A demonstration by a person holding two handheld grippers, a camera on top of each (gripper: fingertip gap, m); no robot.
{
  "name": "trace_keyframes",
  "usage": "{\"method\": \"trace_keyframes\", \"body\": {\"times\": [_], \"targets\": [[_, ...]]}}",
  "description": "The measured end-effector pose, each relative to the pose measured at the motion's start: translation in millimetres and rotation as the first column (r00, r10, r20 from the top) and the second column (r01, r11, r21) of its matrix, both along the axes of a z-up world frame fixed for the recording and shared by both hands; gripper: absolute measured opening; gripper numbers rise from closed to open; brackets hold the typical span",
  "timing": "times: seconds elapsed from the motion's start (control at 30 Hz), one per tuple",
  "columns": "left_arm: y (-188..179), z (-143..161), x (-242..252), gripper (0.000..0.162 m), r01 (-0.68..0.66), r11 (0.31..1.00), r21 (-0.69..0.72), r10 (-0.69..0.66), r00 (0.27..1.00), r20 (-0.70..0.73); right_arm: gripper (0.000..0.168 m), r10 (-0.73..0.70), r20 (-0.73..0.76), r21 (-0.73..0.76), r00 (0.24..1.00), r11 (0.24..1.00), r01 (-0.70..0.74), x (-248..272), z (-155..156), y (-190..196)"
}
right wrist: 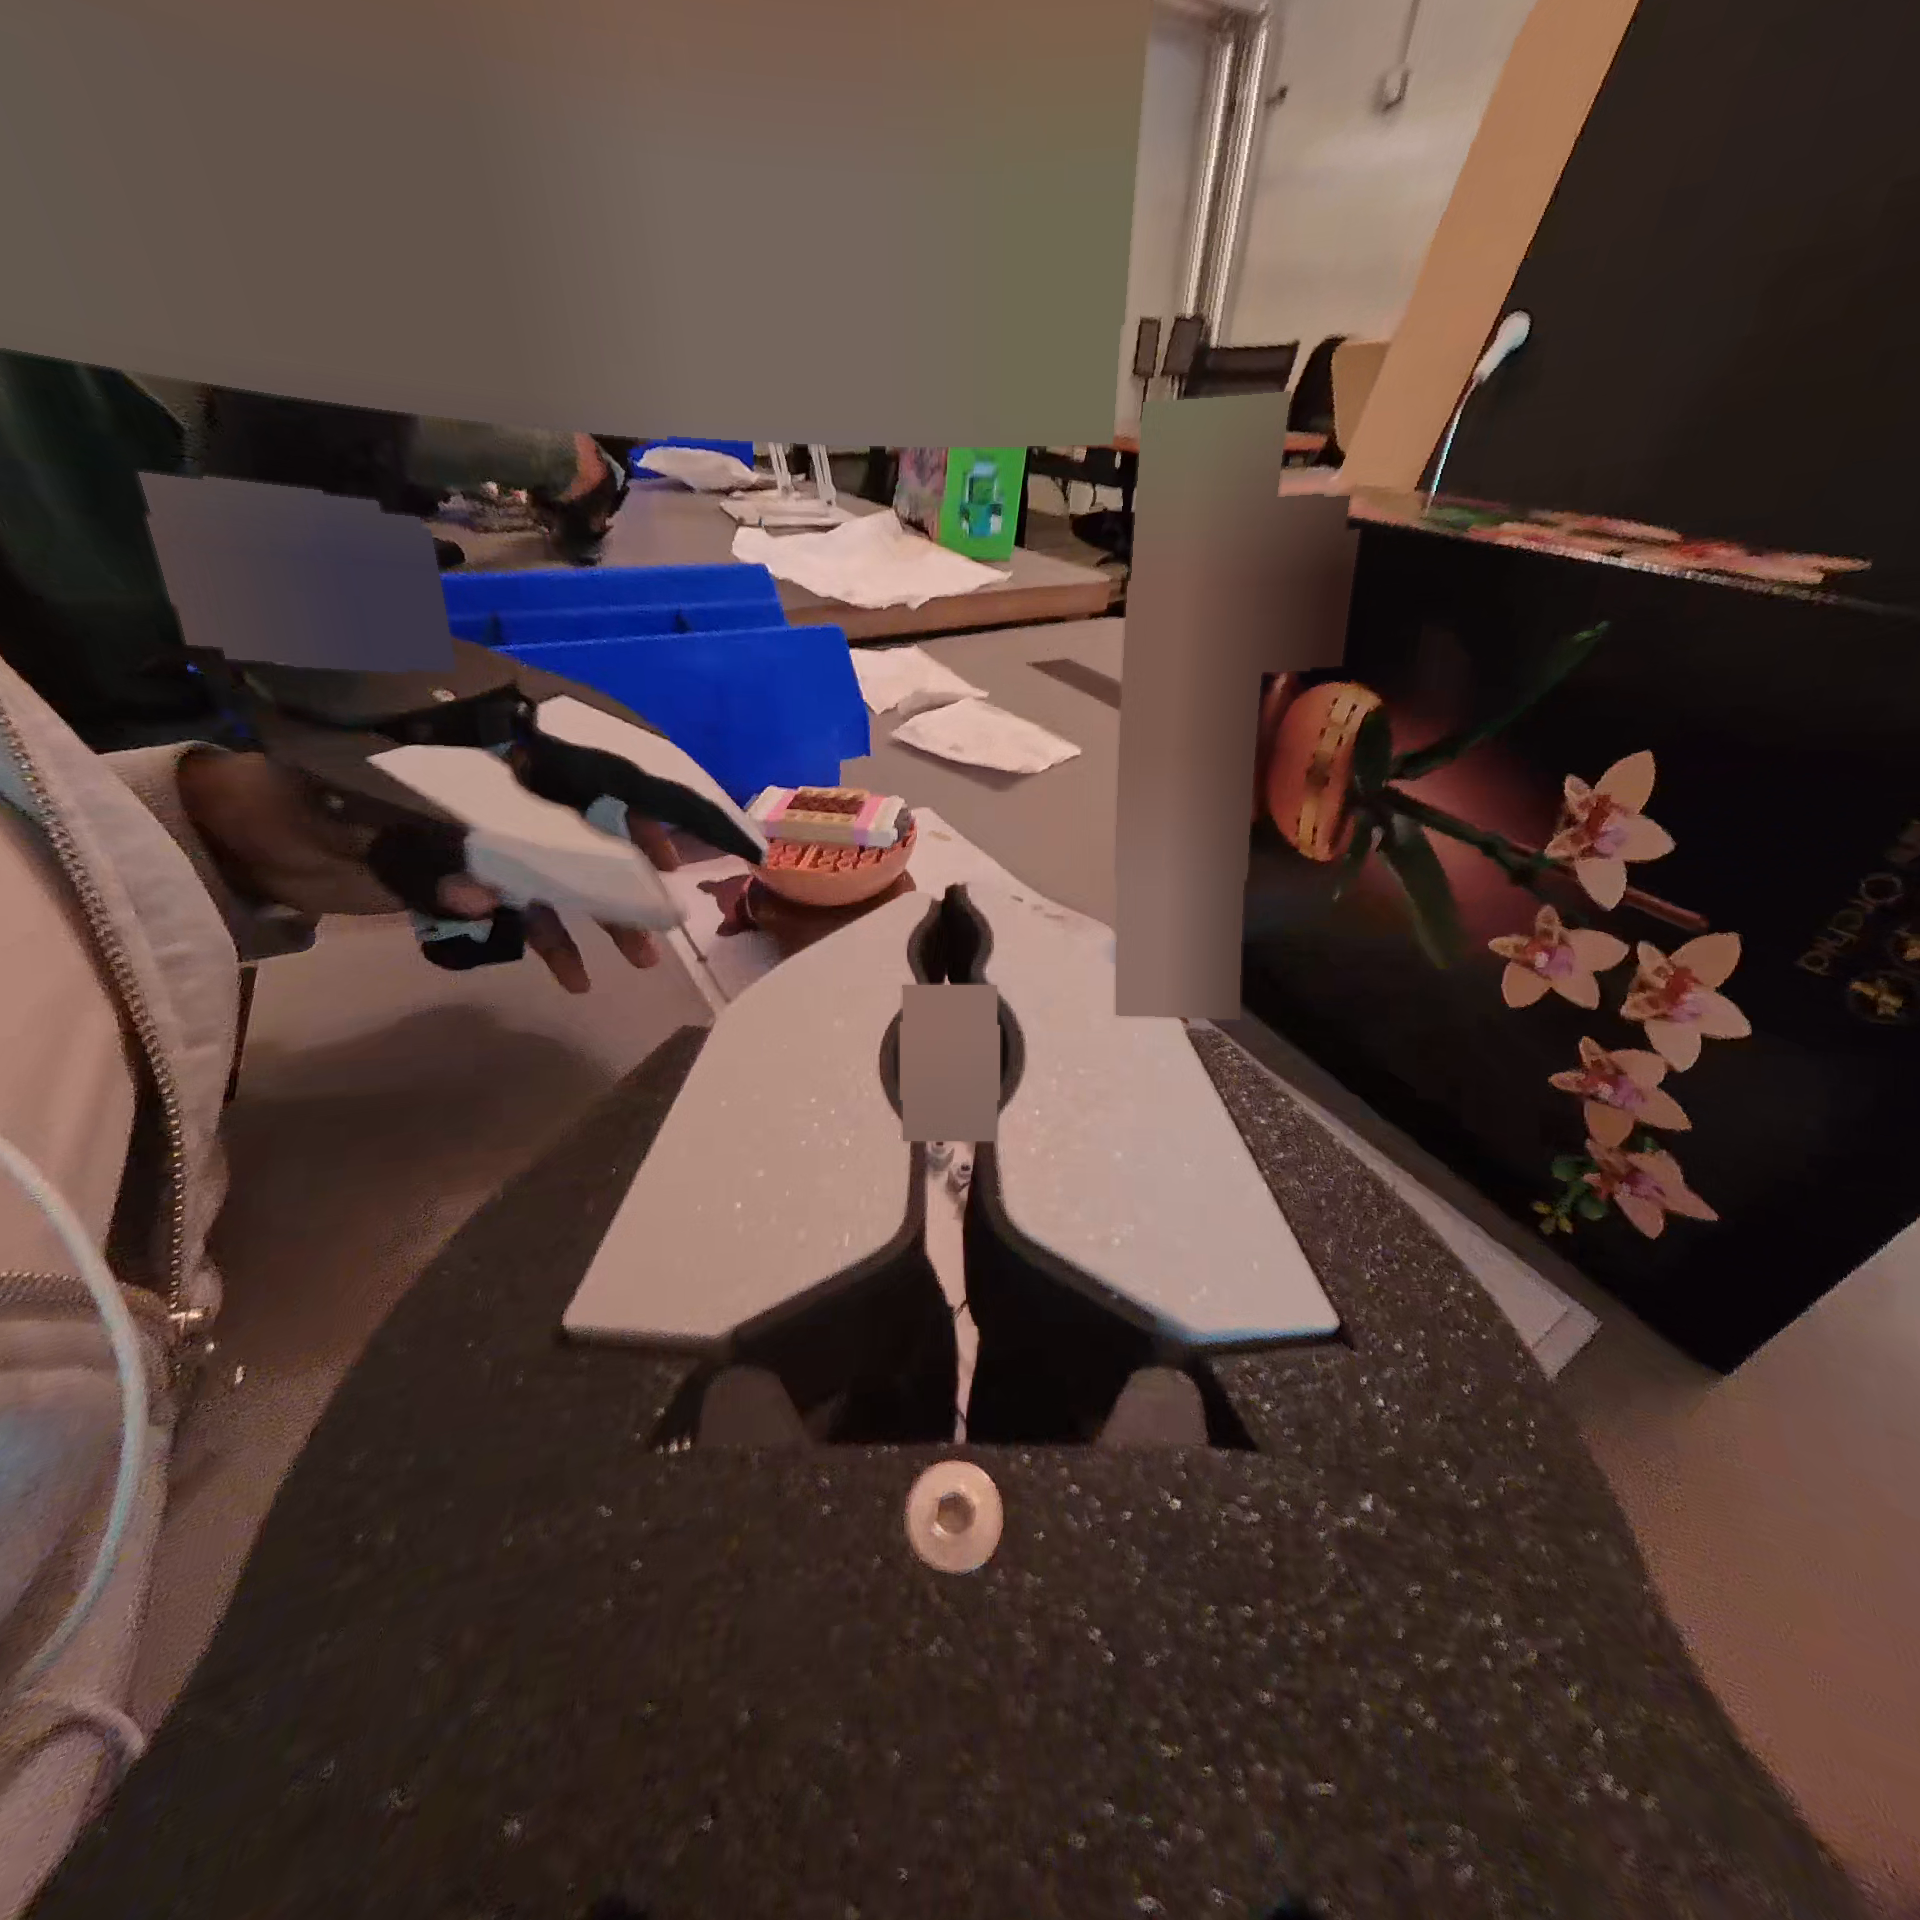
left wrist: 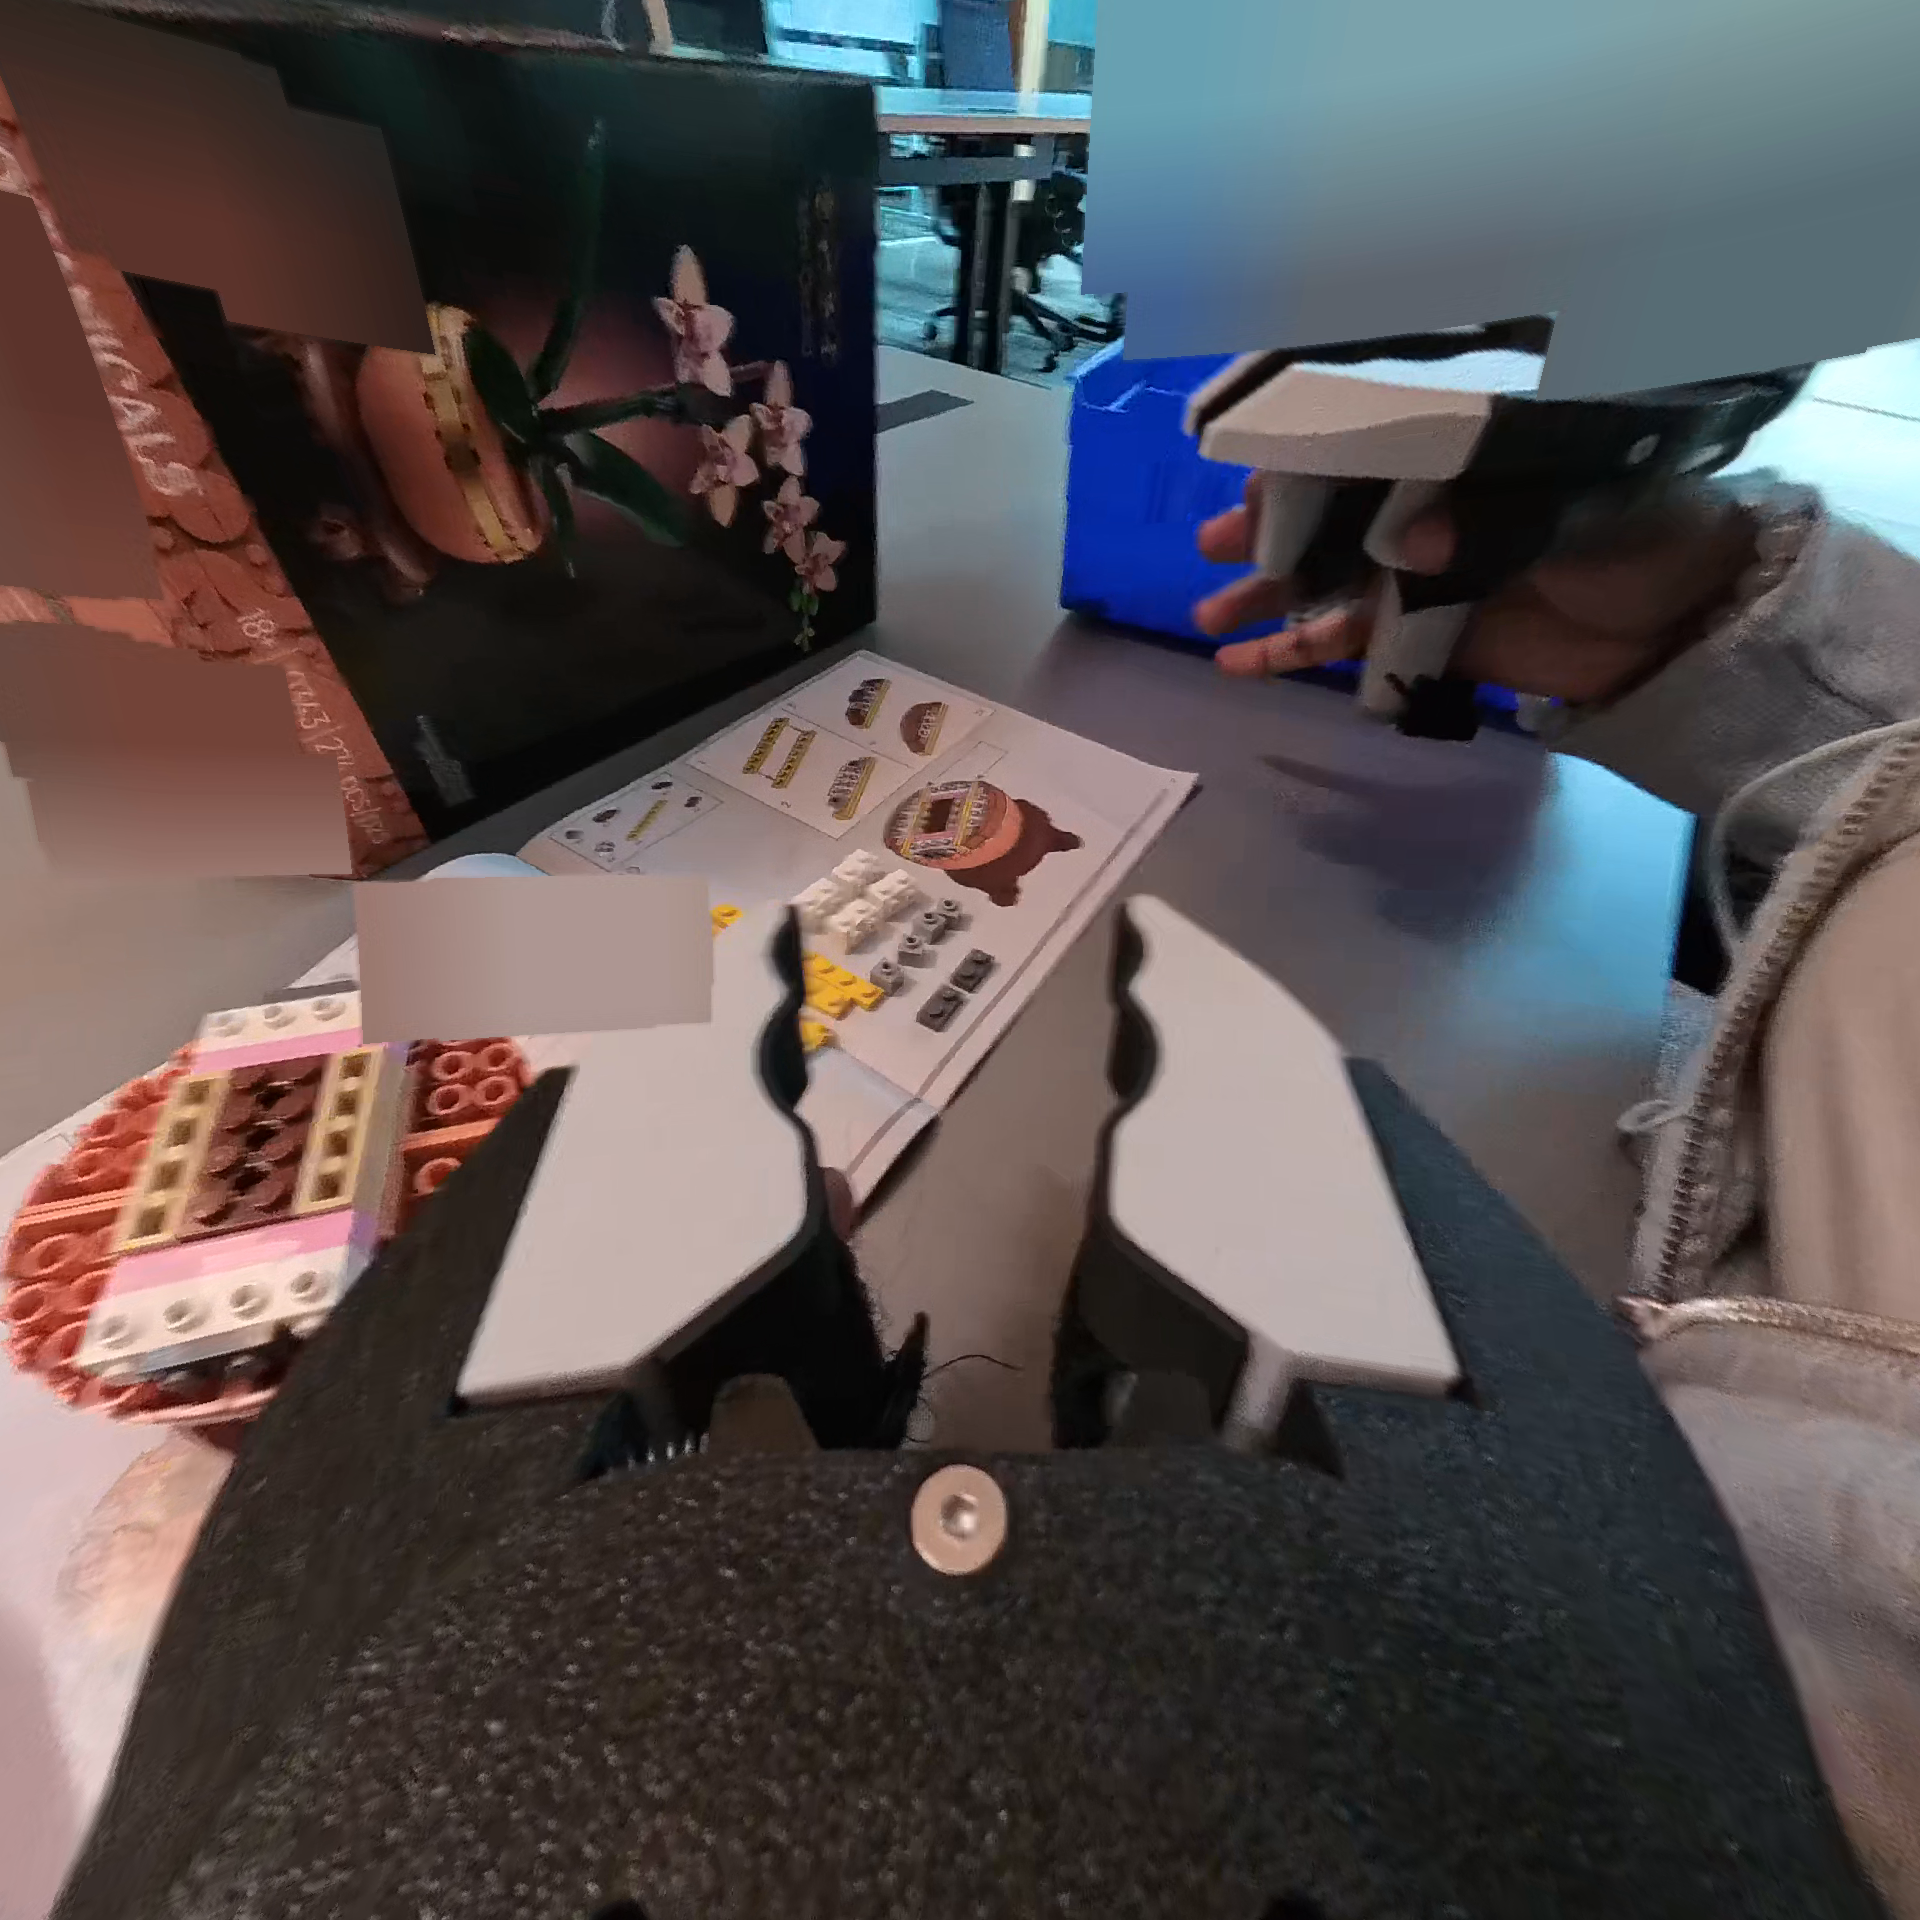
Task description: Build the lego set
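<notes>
A round terracotta-coloured lego build (left wrist: 208,1174) with tan, brown, pink and white bricks on top sits at the lower left, on the table. My left gripper (left wrist: 956,935) is open and empty, just right of the build and above the instruction sheet (left wrist: 1060,831). Loose white bricks (left wrist: 862,899), grey pieces (left wrist: 940,961) and yellow bricks (left wrist: 836,987) lie on the sheet ahead of its fingertips. My right gripper (right wrist: 951,914) is shut with nothing showing at its tips. It is held off the table, pointing at the build (right wrist: 831,847). The left gripper (right wrist: 717,878) also shows there, beside the build.
The dark set box (left wrist: 520,416) with flower pictures stands at the back left; it fills the right side of the right wrist view (right wrist: 1558,935). A blue bin (left wrist: 1132,499) stands behind. The right gripper (left wrist: 1210,416) hangs in a hand at the upper right. Loose white papers (right wrist: 977,732) lie farther off. One gripper's finger ends stand about 12 cm off the other's.
</notes>
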State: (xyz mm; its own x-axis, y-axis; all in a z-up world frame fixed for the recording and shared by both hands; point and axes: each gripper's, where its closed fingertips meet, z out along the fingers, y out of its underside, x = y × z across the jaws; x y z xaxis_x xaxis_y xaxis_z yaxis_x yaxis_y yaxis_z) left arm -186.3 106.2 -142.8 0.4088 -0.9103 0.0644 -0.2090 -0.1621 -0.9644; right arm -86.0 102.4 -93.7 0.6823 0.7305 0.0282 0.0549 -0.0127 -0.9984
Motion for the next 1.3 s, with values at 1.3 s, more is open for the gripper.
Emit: {"method": "trace_keyframes", "body": {"times": [1.3], "targets": [[-1.5,-4.1,134.7,0.036,0.251,0.967,0.034,-0.249,0.967,-0.059,0.025,-0.246,0.584,-0.202,0.774,0.879,0.432,340.0,-21.1,14.0]]}}
